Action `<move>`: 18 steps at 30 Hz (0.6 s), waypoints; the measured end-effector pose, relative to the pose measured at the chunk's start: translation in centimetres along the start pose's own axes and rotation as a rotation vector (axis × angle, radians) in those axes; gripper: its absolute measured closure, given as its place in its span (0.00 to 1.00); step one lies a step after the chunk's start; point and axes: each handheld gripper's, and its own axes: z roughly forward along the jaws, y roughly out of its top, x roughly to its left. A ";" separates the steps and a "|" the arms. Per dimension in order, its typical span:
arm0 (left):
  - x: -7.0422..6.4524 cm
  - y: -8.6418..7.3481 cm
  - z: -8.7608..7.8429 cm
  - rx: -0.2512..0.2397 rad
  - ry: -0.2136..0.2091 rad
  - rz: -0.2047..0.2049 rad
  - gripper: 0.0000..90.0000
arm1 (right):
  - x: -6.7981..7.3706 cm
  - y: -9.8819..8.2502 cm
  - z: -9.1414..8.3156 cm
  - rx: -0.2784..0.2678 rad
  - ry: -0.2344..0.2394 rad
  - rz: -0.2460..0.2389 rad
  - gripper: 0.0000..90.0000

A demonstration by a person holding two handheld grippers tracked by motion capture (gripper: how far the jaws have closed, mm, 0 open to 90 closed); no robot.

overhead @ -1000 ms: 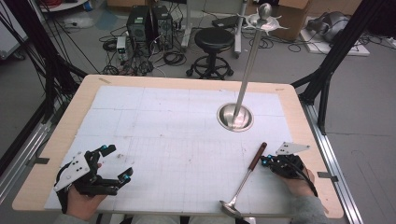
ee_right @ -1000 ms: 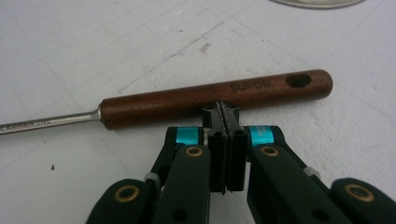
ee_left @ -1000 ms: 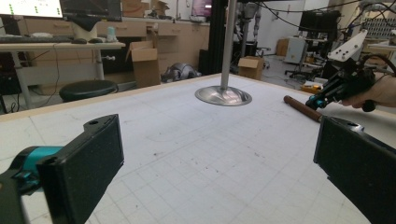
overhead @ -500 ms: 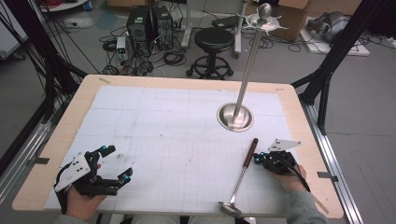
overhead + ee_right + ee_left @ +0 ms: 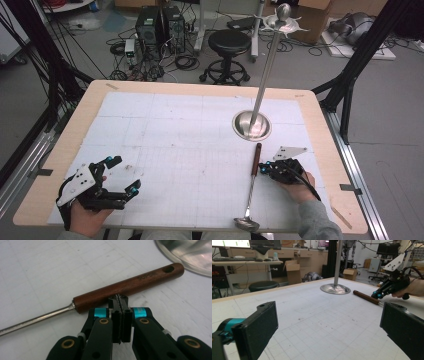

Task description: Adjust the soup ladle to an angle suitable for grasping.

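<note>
I hold my right gripper (image 5: 264,167) at the near right part of the table (image 5: 60,150), its jaws pressed flat together with nothing between them. In the right gripper view the closed tips (image 5: 119,299) sit right at the side of the ladle's wooden handle (image 5: 127,287); whether they touch it I cannot tell.

The ladle (image 5: 251,185) lies flat on the white gridded mat (image 5: 175,145), running from just short of the stand's base toward the near edge of the table. Its dark handle (image 5: 257,159) points away from me and its steel bowl (image 5: 246,224) rests at the mat's near edge. A hanging hole pierces the far end of the handle. Lettering is stamped into the wood near that hole, but it is too blurred for me to read. A thin steel shaft (image 5: 35,321) leaves the handle's other end.

The stand (image 5: 267,65) rises upright from a round steel base (image 5: 251,125) right of the table's middle, its top carrying short hooks.

My left gripper (image 5: 122,177) rests near the near left corner of the table, jaws spread wide and empty. In the left gripper view, its two black pads (image 5: 260,327) frame bare mat, with the stand's base (image 5: 335,288), the handle (image 5: 365,297) and the right gripper (image 5: 377,293) beyond.
</note>
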 end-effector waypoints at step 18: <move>0.0 -0.1 -0.3 0.006 0.010 -0.004 0.02 | 3.2 2.9 3.1 -0.001 0.118 -0.084 1.00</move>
